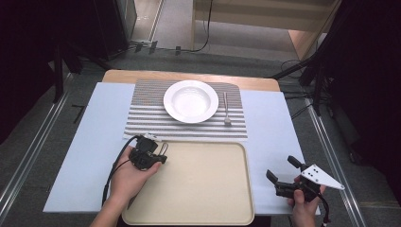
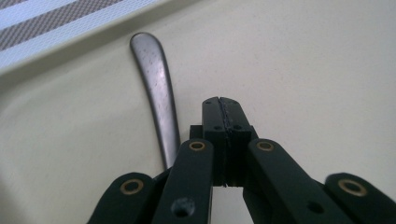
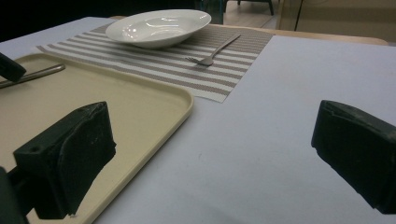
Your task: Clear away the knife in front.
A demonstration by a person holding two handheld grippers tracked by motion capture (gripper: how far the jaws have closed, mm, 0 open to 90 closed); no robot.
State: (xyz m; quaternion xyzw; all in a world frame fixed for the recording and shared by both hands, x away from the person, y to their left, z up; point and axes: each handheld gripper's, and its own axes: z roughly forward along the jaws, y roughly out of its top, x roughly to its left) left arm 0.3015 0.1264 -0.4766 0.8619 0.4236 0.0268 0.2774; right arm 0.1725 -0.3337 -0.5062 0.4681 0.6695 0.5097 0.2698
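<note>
From the high view, the left gripper point(image 1: 158, 152) sits over the far-left corner of the beige tray point(image 1: 203, 189), gripped by the person's left hand point(image 1: 127, 177), with a thin metal utensil handle point(image 1: 164, 148) poking out just beyond its tip toward the placemat. The right gripper point(image 1: 280, 169) is held over the pale blue table cover point(image 1: 269, 118) just right of the tray's near-right corner, its jaws spread wide with nothing between them. Farther off, a white bowl point(image 1: 191, 100) rests on the striped placemat point(image 1: 142, 118), and a fork point(image 1: 226, 109) lies on the mat just right of the bowl.

In the left gripper view, the two black jaws meet pad to pad — no gap shows and nothing is caught between them. The metal handle point(image 2: 159, 93) lies on the tray point(image 2: 303, 70) just left of the closed tips, its rounded end pointing toward the tray's far rim; whether it touches the jaw linkage I cannot tell.

In the right gripper view, the jaws stand far apart over the table cover point(image 3: 261, 140), empty — the tray's corner point(image 3: 154, 100) lies to their left, with the handle point(image 3: 32, 74) at its far-left edge, and the bowl point(image 3: 159, 28) and fork point(image 3: 212, 53) beyond.
</note>
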